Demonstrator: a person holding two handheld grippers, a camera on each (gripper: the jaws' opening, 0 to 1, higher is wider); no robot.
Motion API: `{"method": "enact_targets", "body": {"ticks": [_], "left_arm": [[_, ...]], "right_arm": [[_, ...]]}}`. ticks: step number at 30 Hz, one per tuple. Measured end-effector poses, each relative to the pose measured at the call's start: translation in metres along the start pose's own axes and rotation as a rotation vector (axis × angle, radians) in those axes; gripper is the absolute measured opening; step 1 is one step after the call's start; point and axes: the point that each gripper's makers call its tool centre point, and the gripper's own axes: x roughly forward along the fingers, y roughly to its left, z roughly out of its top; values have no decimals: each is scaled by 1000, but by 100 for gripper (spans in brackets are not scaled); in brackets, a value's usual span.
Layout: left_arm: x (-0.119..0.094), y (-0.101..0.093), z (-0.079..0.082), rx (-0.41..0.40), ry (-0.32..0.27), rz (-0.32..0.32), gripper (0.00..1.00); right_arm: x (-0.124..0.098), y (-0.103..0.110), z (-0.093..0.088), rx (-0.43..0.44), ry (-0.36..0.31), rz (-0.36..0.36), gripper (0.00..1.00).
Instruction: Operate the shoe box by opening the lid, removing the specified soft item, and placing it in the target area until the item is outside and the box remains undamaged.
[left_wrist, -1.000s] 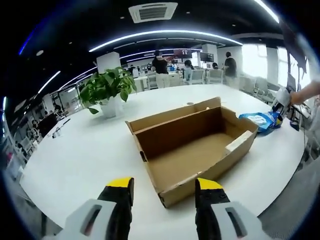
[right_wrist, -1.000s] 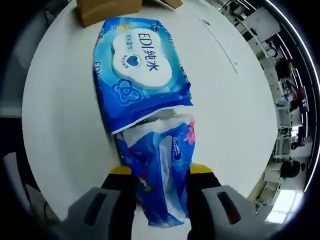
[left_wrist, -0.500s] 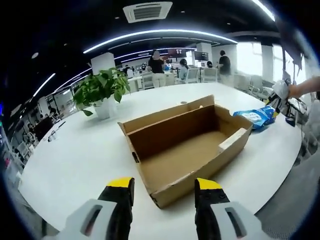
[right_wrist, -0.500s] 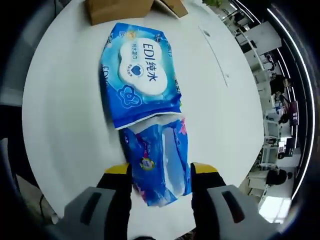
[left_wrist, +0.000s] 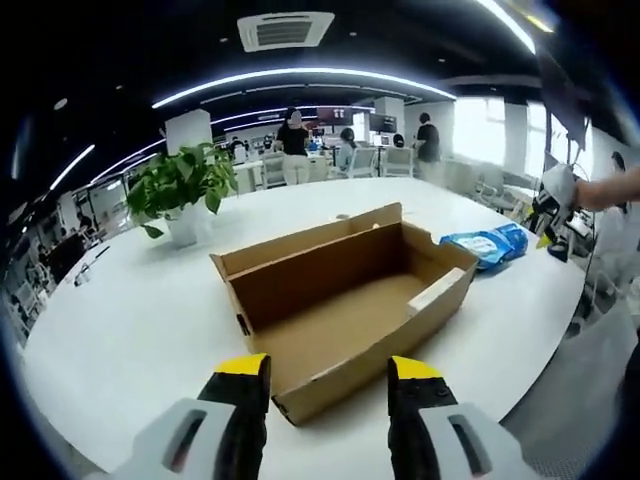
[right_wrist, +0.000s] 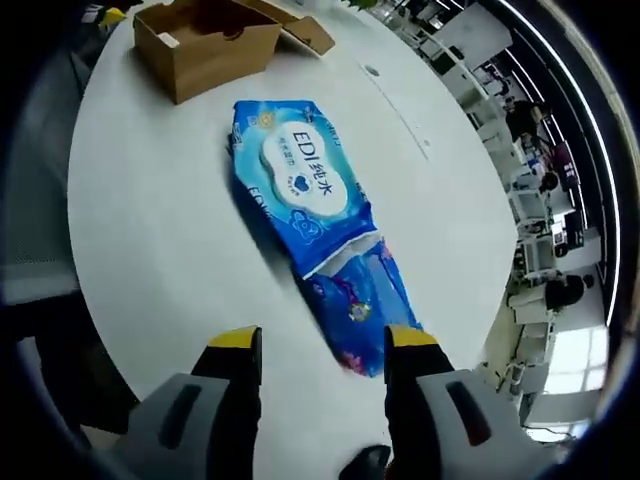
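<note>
Two blue plastic wipe packs (right_wrist: 318, 215) released, lay flat on round white desk (right_wrist: 150, 230), outside open brown cardboard shoe box (left_wrist: 345, 300). Right hand-held gripper (right_wrist: 323, 345) spread, backed off; left hand-held gripper (left_wrist: 328, 370) spread, empty. Placement looked complete.

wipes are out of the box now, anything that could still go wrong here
The blue wipes pack and the smaller blue pack lying against its end sit close to the round table's edge; a nudge from the open right gripper could push them off. The open cardboard box also sits near the table's edge by the open left gripper, so a careless bump might shove or dent it.
</note>
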Motion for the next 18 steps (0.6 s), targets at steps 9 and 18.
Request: {"method": "enact_targets", "body": {"ticks": [9, 18], "left_arm": [[3, 0, -7, -46, 14, -14, 47], [2, -11, -1, -40, -6, -62, 48]], "right_arm": [[1, 56, 53, 122, -73, 21, 43], [14, 77, 98, 264, -176, 39, 43]]}}
